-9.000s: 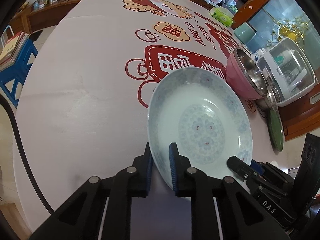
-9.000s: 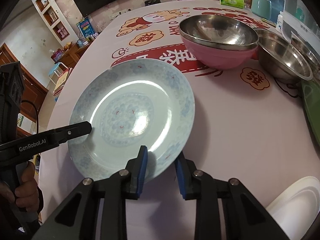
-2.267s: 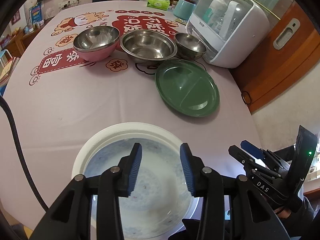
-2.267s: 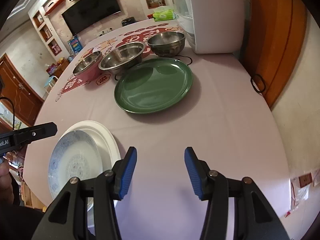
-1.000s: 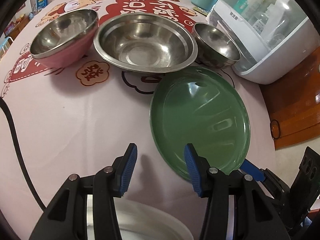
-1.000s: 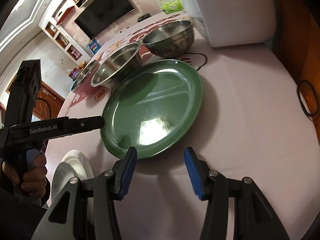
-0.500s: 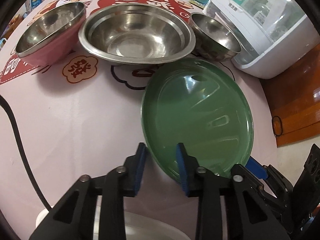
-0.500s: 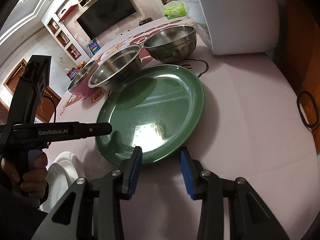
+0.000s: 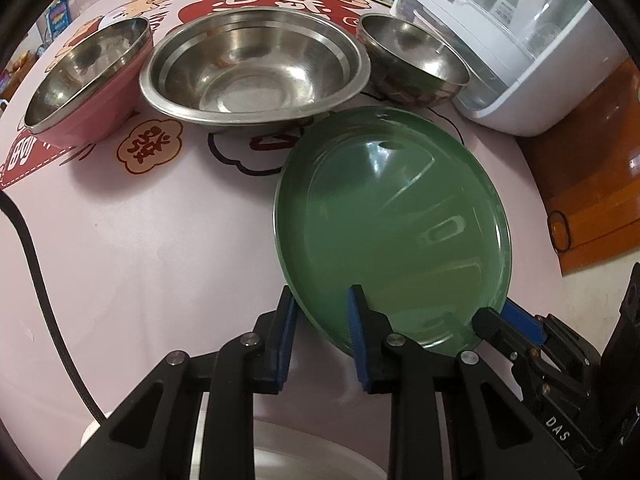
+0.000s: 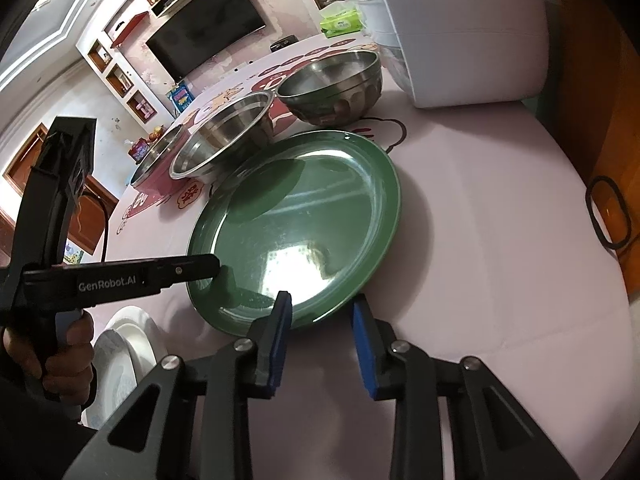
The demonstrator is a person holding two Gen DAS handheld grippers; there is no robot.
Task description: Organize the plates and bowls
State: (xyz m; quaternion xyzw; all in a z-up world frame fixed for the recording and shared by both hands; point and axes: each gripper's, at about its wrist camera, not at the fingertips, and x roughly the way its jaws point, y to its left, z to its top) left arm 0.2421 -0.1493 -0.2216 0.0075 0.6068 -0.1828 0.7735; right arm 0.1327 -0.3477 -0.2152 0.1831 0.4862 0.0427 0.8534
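left hand-held gripper (image 9: 320, 312) and right hand-held gripper (image 10: 320, 312) both straddle the near rim of the green plate (image 9: 392, 224), pads partly parted, not yet clenched. plate lies on the worktop (image 9: 140, 248) at 5 o'clock from the big steel bowl (image 9: 256, 68). risk: thin glossy rim slips, or uneven lift tips it into the bowls.

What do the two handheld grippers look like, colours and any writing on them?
Both are matte black frames with silver pivot bolts and ribbed blue finger pads. The left gripper reads "GenRobot.AI" in white and trails a black cable. The right gripper shows "DAS" lettering.
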